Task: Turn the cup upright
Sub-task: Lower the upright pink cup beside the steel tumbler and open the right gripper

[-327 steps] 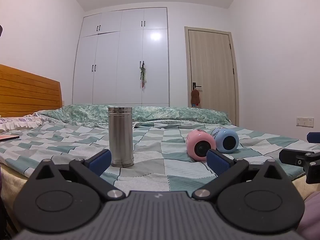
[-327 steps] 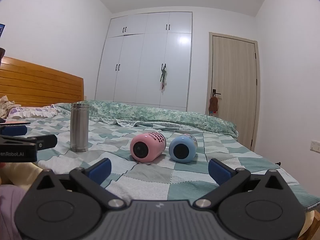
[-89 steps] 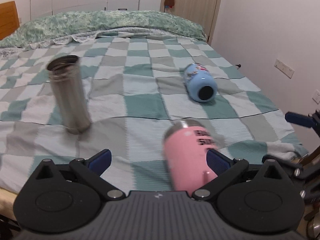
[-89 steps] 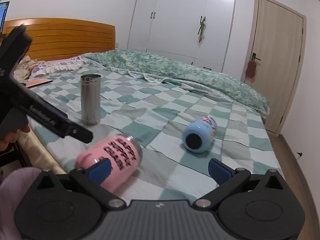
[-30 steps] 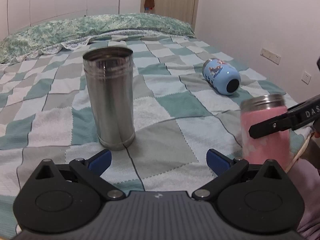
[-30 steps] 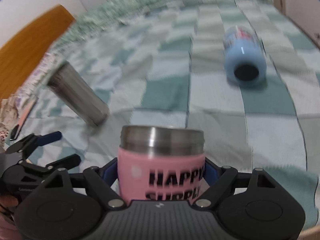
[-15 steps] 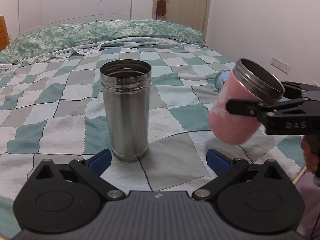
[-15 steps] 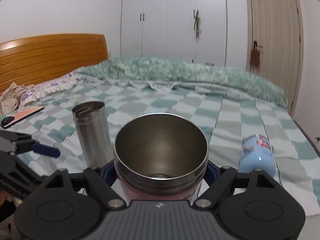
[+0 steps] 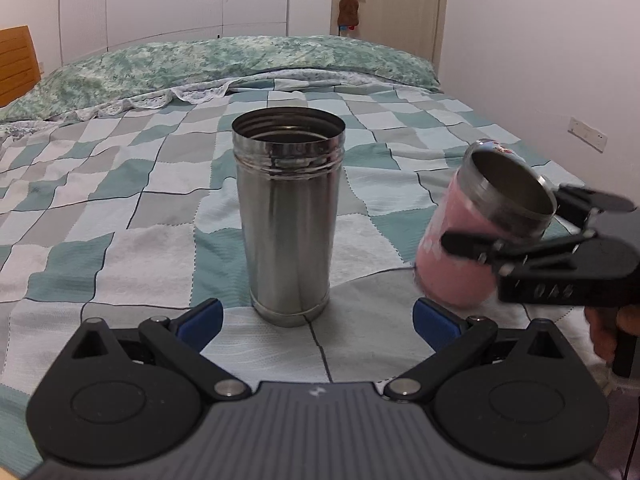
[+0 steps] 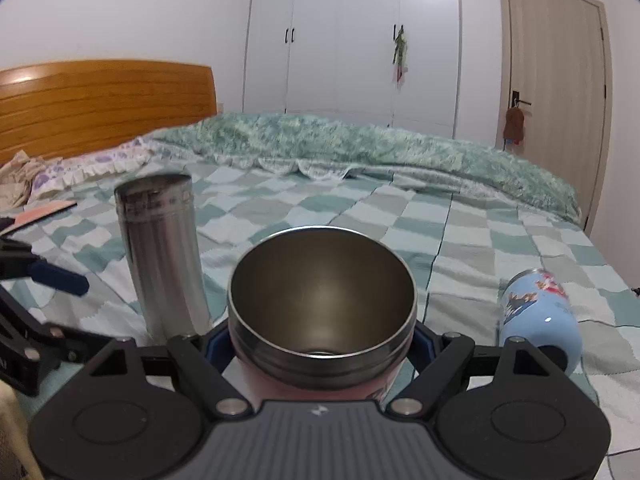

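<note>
Pink cup (image 9: 460, 264) tilts — mouth up toward right hand-held gripper (image 10: 322, 344).

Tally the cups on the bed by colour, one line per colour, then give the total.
Silver steel cup: 1
Pink cup: 1
Blue cup: 1
Total: 3
</note>
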`<state>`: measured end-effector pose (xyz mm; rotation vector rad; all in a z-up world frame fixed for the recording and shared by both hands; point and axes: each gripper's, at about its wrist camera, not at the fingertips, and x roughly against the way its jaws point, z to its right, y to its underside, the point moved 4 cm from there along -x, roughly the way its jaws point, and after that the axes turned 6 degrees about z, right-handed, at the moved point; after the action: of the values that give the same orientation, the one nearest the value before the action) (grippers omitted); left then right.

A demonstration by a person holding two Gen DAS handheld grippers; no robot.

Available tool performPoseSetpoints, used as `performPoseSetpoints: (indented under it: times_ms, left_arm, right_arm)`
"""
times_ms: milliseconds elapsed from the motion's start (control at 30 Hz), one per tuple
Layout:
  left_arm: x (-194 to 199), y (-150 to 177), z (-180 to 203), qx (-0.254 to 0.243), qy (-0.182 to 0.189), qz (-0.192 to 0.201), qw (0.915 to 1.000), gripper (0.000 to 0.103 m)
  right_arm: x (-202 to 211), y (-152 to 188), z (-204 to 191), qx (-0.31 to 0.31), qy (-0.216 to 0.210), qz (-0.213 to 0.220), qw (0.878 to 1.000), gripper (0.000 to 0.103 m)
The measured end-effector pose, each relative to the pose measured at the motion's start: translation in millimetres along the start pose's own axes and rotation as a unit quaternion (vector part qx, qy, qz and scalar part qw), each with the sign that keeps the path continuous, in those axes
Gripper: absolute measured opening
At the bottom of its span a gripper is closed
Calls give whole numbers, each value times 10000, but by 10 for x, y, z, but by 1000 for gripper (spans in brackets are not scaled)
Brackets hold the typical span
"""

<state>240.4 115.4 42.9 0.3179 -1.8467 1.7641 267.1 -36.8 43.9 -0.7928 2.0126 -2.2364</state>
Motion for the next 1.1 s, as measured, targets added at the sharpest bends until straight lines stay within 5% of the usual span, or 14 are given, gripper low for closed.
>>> performPoseSetpoints:
  times_ms: [400,500,633,900,1100]
  left_arm:
    - [13,59,6,31,-133,-56,9999,103]
    - [71,61,31,24,-144,-8,9999,103]
    - [253,55,151,5,-104,169,9998,103]
    - [772,124,614,9,-110,1125,9936,103]
    - [990,449,959,264,-290,1897,9811,103]
  right_arm:
    - [-40,145,-31,114,-54,125,9998,84]
    - [54,126,-18,1,-98,251,9996,101]
    - [396,46,27,-155,-183,789,9966,103]
    - [1270,69,194,6,70,1435,9896,103]
    - [1832,472,361,171,377,1632,9857,103]
